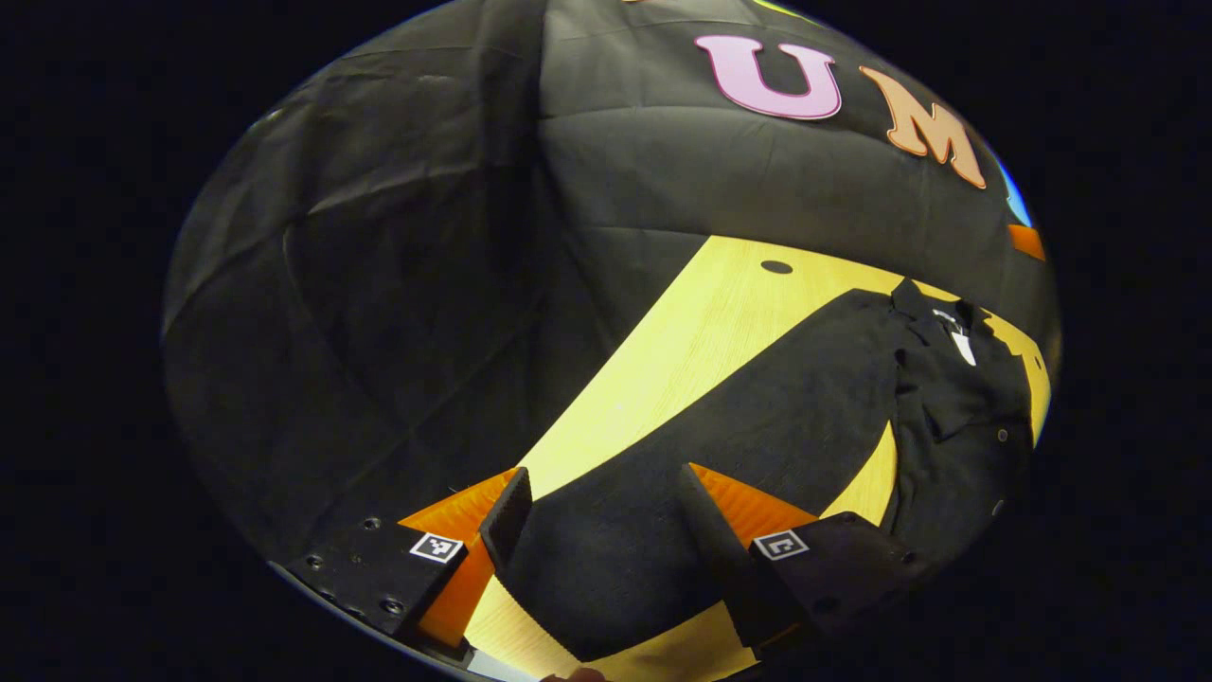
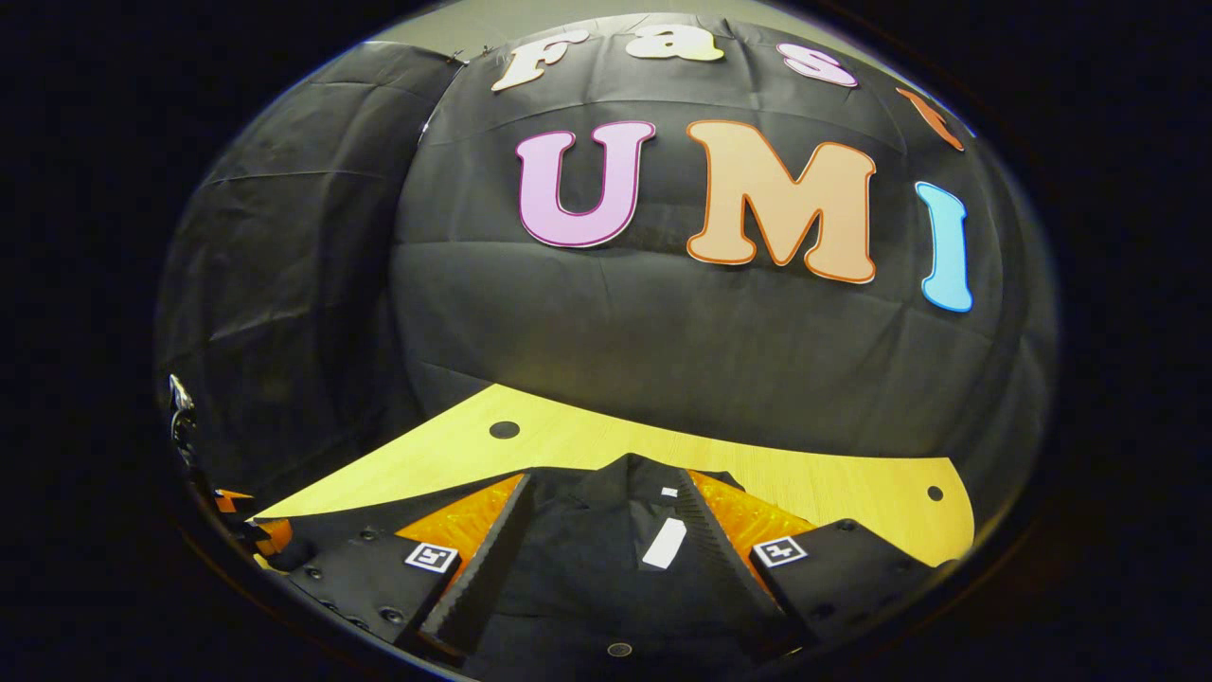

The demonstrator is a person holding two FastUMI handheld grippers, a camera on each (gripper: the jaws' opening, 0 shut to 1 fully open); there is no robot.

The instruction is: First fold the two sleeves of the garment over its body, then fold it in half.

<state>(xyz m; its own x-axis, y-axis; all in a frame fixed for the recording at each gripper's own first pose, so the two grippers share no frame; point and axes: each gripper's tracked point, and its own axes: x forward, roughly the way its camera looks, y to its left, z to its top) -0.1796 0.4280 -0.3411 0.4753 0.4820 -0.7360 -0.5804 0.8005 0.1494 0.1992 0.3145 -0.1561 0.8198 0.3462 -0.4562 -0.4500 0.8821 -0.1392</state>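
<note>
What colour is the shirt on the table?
Black; the shirt shows best in the left gripper view, on a pale wooden table.

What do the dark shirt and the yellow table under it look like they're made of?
The shirt looks like soft knit cloth, probably cotton: matte, faintly fuzzy, and rumpled around the collar. The table looks like pale wood or a wood-look laminate: fine straight grain lines, a smooth, slightly shiny top. Which of the two, I can't tell.

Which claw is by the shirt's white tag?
The right claw: the white tag on the shirt shows between its fingers. The left claw is at the spread-out sleeve instead.
</note>
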